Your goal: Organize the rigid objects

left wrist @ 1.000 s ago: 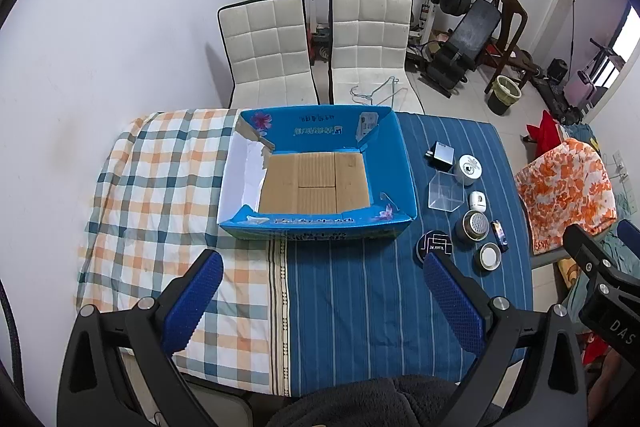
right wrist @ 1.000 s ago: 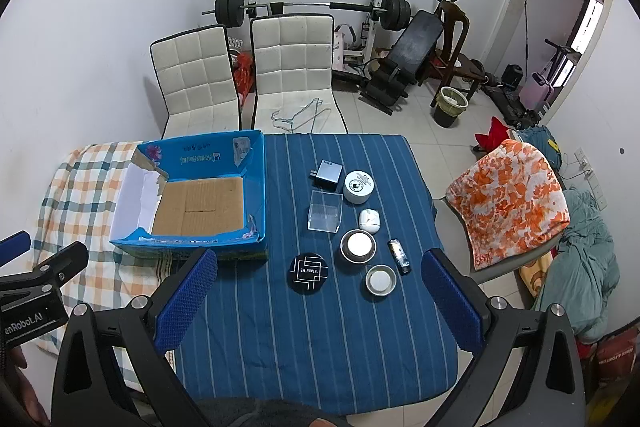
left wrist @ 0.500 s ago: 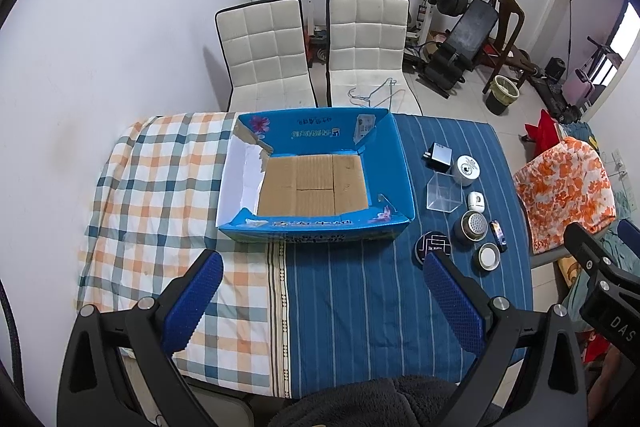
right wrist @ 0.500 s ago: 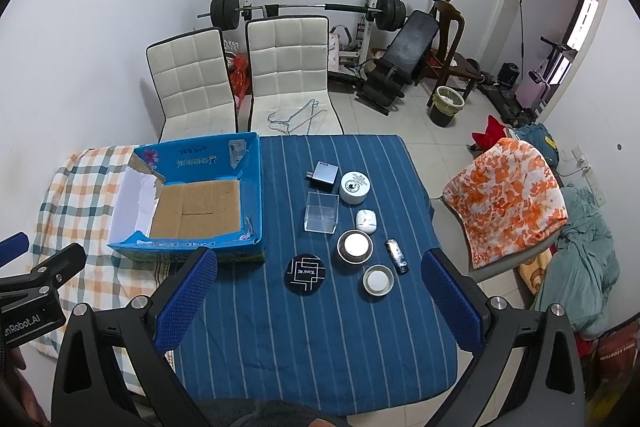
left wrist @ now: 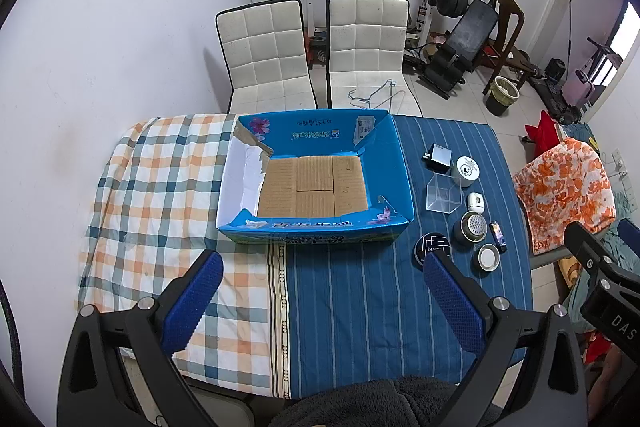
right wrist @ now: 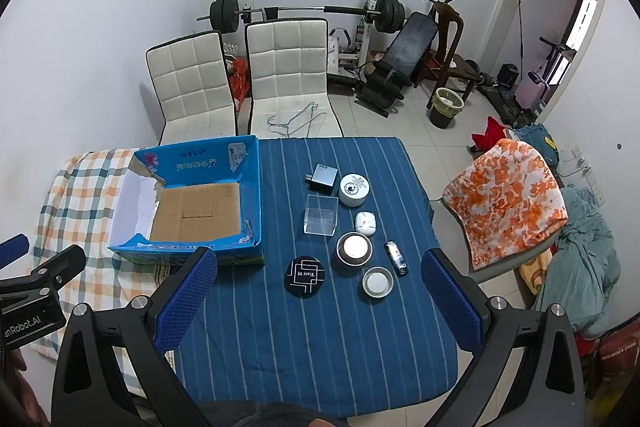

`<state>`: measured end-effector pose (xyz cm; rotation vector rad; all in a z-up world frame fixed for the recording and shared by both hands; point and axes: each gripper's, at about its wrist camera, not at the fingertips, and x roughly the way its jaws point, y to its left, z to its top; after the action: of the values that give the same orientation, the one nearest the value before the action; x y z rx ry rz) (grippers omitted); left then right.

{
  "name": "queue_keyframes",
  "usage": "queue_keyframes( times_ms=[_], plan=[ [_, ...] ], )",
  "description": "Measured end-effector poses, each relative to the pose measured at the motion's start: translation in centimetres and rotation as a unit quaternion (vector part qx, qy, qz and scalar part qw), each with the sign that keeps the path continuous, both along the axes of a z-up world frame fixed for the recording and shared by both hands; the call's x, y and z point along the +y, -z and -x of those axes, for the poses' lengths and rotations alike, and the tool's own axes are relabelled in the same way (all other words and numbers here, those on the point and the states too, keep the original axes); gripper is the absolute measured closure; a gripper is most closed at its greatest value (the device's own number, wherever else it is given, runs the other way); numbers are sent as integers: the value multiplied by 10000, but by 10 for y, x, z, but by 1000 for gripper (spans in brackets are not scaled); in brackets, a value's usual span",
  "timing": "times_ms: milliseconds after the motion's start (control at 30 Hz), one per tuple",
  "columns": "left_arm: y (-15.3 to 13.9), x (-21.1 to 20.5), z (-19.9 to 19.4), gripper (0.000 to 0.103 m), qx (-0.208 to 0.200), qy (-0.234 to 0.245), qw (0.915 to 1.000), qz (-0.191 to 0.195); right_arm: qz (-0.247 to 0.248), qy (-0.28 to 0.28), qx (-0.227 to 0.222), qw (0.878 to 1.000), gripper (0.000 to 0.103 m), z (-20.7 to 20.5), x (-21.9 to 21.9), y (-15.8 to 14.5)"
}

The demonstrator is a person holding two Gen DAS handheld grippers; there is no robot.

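An empty blue cardboard box point(left wrist: 394, 163) point(right wrist: 252, 187) with a brown floor sits mid-table. To its right lies a cluster of small items: a grey charger block point(right wrist: 323, 175), a white round tin point(right wrist: 354, 189), a clear plastic cube point(right wrist: 321, 215), a white earbud case point(right wrist: 365, 221), a dark round speaker point(right wrist: 354, 247), a black round disc point(right wrist: 305, 275), a small white-topped jar point(right wrist: 377, 281) and a dark lighter-like stick point(right wrist: 395, 257). My left gripper point(left wrist: 322, 301) hovers open high above the table's near edge. My right gripper point(right wrist: 320, 301) is likewise open and holds nothing.
The table wears a checked cloth point(left wrist: 160, 195) on the left and a blue striped cloth point(right wrist: 320, 327) on the right. Two white chairs point(left wrist: 312, 55) stand behind it, gym equipment point(right wrist: 380, 27) beyond. A chair draped in orange fabric point(right wrist: 504, 195) stands at the right.
Both views have shifted slightly; the table and box sit a little lower and nearer in frame. Nothing on the table has moved, and both grippers stay open.
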<state>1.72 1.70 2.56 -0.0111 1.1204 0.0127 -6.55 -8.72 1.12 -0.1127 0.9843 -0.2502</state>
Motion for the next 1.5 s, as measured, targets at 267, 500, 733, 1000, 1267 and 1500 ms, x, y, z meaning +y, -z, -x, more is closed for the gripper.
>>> queue_keyframes(
  times_ms=[267,500,733,1000,1267,1500],
  plan=[
    [1,-9,-15,0,61,14,10000,2,-45,7,22,10000,0,-2,-1,0],
    [23,-31,-39,0,94,164,9996,214,-511,377,282,9976,0,-23,-46,20],
    [85,-92,-113,0,347,458,9976,394,-768,1035,855,9880,0,-82,-145,86],
    [214,-205,-199,0,1586,866,9818,587,-1341,1344,1457,9709,0,-145,-251,188],
    [305,-263,-231,0,2267,1068,9679,200,-1771,1705,1802,9524,0,-184,-315,270],
    [356,-270,-240,10,2636,1034,9591,23,-1833,1744,2092,9446,0,-194,-328,308]
  ],
)
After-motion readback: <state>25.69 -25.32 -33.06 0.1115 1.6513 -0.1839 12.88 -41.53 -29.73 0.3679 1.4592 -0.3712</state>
